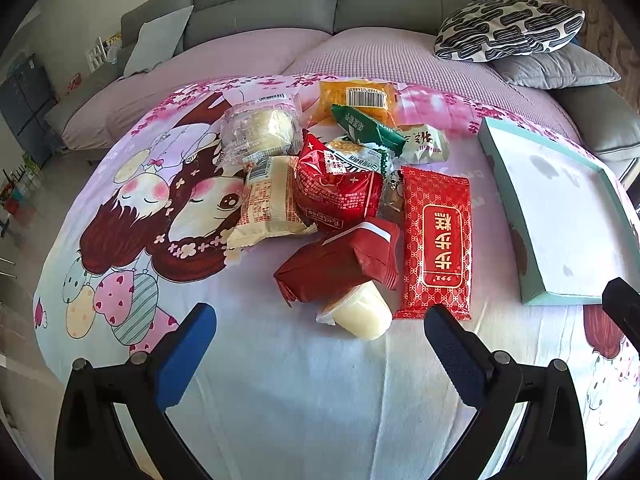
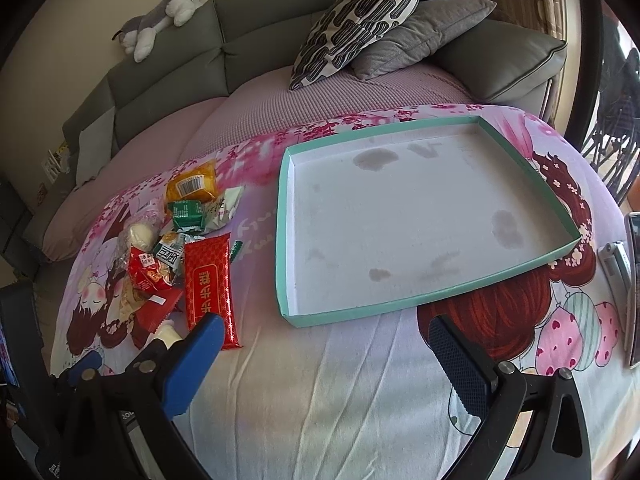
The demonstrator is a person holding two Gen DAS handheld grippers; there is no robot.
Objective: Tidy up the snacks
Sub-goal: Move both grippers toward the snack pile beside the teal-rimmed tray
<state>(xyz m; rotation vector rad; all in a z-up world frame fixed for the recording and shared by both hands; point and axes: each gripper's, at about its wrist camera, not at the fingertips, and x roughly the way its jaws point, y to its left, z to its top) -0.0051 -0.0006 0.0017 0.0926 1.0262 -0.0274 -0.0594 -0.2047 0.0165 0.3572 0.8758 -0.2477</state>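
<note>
A heap of snack packets lies on the cartoon-print cloth (image 1: pixel 280 380): a long red packet (image 1: pixel 437 240), a dark red wrapped bar (image 1: pixel 340 260), a pale jelly cup (image 1: pixel 362 314), a cream bread pack (image 1: pixel 270 202), a red crinkled bag (image 1: pixel 336 188), a green bar (image 1: pixel 366 128) and an orange pack (image 1: pixel 356 98). My left gripper (image 1: pixel 320 320) is open just short of the jelly cup. To the right lies a shallow teal-rimmed box lid (image 2: pixel 400 216), white inside with stains. My right gripper (image 2: pixel 324 332) is open before its near rim (image 2: pixel 360 312). The long red packet (image 2: pixel 210 284) lies left of it.
A grey sofa (image 1: pixel 280 4) with a mauve cover stands behind the table. On it lie a patterned cushion (image 2: pixel 356 20), a grey cushion (image 2: pixel 420 32) and a plush toy (image 2: pixel 160 20). A phone-like device (image 2: pixel 632 280) lies at the table's right edge.
</note>
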